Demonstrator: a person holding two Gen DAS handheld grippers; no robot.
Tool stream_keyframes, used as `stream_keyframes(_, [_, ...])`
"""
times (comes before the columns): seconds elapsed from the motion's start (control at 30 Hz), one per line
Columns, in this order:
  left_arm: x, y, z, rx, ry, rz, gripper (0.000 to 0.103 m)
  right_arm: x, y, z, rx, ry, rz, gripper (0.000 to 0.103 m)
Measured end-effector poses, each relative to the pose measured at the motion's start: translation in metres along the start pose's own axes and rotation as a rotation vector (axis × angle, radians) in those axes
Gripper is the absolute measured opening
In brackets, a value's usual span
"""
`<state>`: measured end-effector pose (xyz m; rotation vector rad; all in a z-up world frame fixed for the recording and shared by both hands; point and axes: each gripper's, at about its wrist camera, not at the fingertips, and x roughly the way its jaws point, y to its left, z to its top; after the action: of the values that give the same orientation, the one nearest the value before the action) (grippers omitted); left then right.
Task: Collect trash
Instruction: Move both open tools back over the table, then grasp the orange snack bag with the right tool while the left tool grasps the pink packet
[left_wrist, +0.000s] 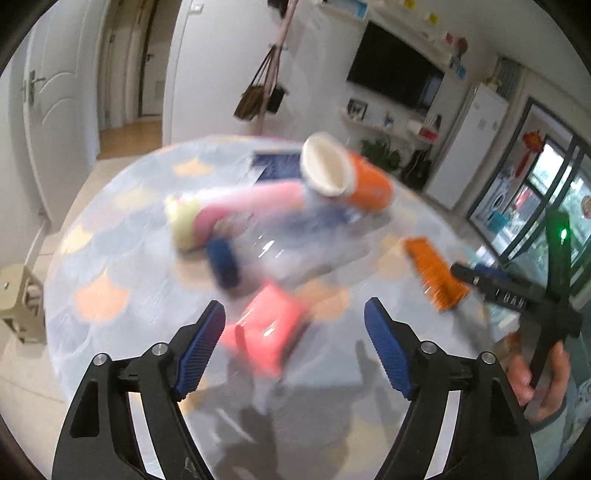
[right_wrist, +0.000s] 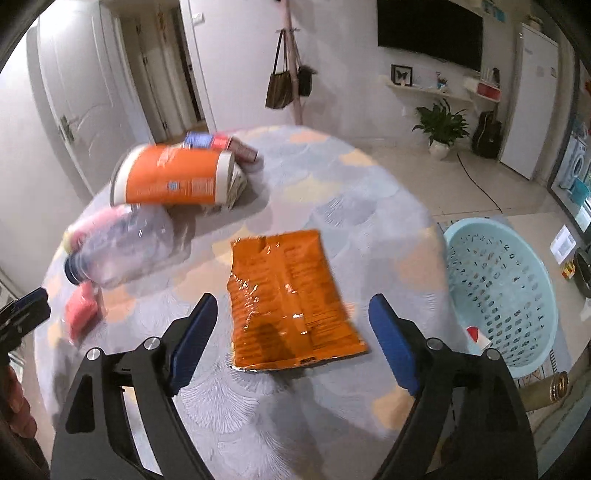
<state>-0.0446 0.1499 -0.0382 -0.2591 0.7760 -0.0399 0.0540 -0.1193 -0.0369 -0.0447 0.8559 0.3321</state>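
Note:
Trash lies on a round table (right_wrist: 332, 177). An orange snack bag (right_wrist: 291, 299) lies flat just ahead of my open, empty right gripper (right_wrist: 291, 317); it also shows in the left wrist view (left_wrist: 436, 273). An orange paper cup (right_wrist: 173, 177) lies on its side at the far left, also seen in the left wrist view (left_wrist: 347, 173). A clear plastic bottle with a blue cap (right_wrist: 122, 251) lies near it, blurred in the left wrist view (left_wrist: 280, 243). A small red packet (left_wrist: 266, 332) sits between the fingers of my open left gripper (left_wrist: 295, 332), a little ahead.
A light blue perforated laundry basket (right_wrist: 502, 291) stands on the floor right of the table. A pink and yellow item (left_wrist: 207, 218) and small boxes (right_wrist: 221, 142) lie at the table's far side. The right gripper's handle and hand (left_wrist: 535, 332) show at the right.

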Motion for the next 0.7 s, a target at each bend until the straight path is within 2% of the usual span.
stream_keyframes(0.23, [0.023,0.007,-0.014,0.053,0.068,0.082,0.08,0.026,0.002,0.0,-0.003,0.066,-0.014,0.085])
stream_keyframes(0.37, [0.031,0.01,-0.018,0.055,0.077,0.08,0.072,0.036,0.003,-0.002,-0.025,0.102,-0.024,0.087])
stream_keyframes(0.5, [0.03,0.009,-0.022,0.063,0.057,0.105,0.056,0.038,0.008,-0.003,-0.046,0.099,-0.04,0.088])
stream_keyframes(0.67, [0.029,0.006,-0.021,0.061,0.042,0.113,0.053,0.04,0.015,-0.004,-0.068,0.087,-0.084,0.087])
stream_keyframes(0.7, [0.028,0.005,-0.022,0.059,0.041,0.106,0.053,0.039,0.015,-0.005,-0.065,0.085,-0.082,0.084])
